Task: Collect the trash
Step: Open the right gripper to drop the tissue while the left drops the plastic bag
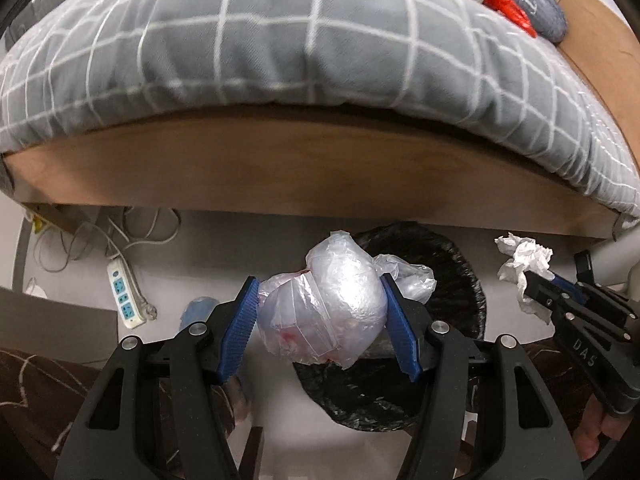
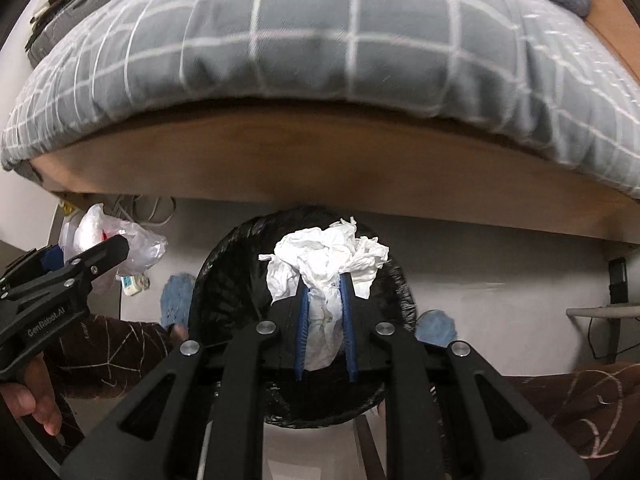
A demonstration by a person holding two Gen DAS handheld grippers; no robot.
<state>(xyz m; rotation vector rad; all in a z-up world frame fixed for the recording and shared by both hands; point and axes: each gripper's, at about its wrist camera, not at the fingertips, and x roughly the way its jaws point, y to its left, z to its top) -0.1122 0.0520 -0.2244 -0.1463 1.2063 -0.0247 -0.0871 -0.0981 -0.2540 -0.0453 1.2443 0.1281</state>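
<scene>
Black-lined trash bin (image 2: 240,280) on the floor sits directly beneath the right claw (image 2: 325,316), clamped on crumpled white tissue (image 2: 328,252), and at four o'clock under the left claw (image 1: 320,312), clamped on a clear plastic bag bundle (image 1: 328,300).

Bed: wooden frame (image 1: 304,168) spans the upper half, grey checked duvet (image 1: 280,40) on top.
Floor: pale (image 2: 500,272), below.
Power strip (image 1: 125,298): nine o'clock, cables trailing.

Glossy plastic bag (image 1: 332,304) (crumpled paper tissue (image 2: 332,264))
</scene>
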